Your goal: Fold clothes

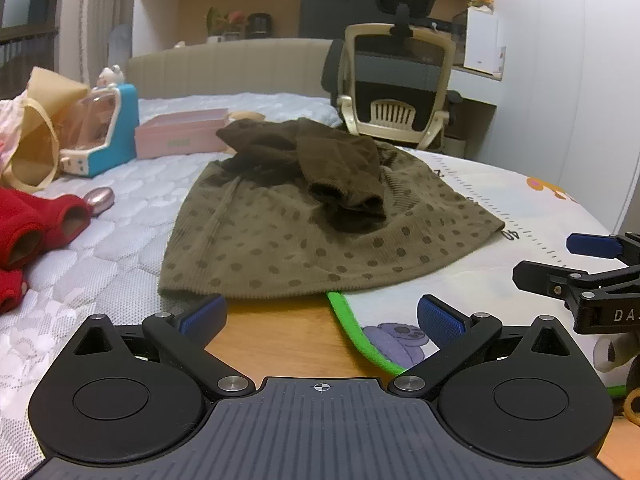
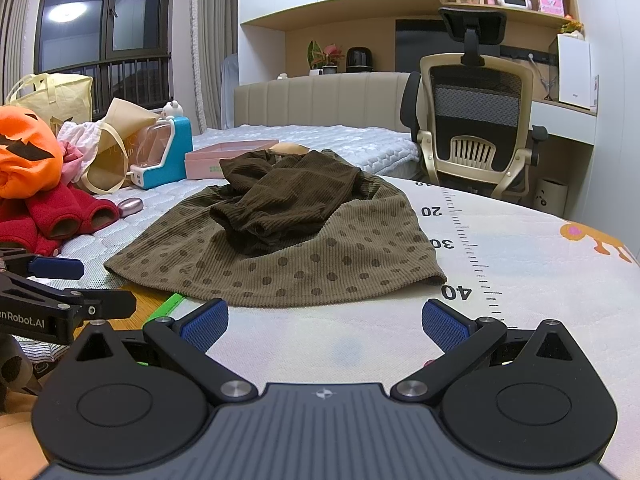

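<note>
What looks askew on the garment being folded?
The dotted olive garment lies fairly flat, but its dark brown sleeves are bunched in a crumpled heap on top. Both grippers, left and right, are open, touching nothing.

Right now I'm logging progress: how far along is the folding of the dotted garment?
Partly done: the olive dotted corduroy garment lies flat, its dark brown sleeves drawn in on top. Nothing is in hand; the left tongs and right tongs hang open at its hem. The body folds remain.

Bedroom: beige padded headboard (image 2: 320, 98), mesh office chair (image 2: 476, 120), wall shelves (image 2: 508, 6), dark window (image 2: 104, 16) reflecting ceiling lamp, pale curtains (image 2: 208, 40), white walls.
</note>
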A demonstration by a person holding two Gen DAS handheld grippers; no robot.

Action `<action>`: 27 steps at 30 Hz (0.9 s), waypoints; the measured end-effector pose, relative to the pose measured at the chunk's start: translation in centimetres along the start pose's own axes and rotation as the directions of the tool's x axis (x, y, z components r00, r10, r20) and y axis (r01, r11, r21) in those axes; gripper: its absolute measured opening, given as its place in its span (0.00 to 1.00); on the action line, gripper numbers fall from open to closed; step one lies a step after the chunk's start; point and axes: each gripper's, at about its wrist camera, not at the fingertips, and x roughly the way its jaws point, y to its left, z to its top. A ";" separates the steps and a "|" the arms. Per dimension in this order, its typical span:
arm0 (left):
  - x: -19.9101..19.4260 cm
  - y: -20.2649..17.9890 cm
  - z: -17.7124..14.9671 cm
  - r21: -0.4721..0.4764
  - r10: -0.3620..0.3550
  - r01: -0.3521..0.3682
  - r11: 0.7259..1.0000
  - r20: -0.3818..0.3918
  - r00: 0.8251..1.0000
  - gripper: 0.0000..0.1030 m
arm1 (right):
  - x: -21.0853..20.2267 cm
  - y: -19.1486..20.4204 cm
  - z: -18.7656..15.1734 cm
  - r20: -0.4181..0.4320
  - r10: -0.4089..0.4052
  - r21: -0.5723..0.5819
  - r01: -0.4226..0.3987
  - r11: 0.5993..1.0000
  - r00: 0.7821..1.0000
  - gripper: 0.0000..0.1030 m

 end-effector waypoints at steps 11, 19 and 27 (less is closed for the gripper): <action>1.4 0.8 1.2 -0.031 -0.015 0.013 0.999 -0.049 0.999 1.00 | 0.9 -0.4 1.6 -0.036 0.024 -0.043 -0.025 0.999 0.999 1.00; 5.9 1.5 6.0 -0.080 -0.082 0.074 0.994 -0.094 0.992 1.00 | 7.9 -3.1 5.7 -0.145 0.083 0.033 -0.079 0.996 0.986 1.00; 11.9 1.5 9.0 -0.057 -0.115 0.108 0.993 -0.143 0.983 1.00 | 16.1 -5.5 5.0 -0.252 0.109 0.136 -0.077 0.988 0.962 1.00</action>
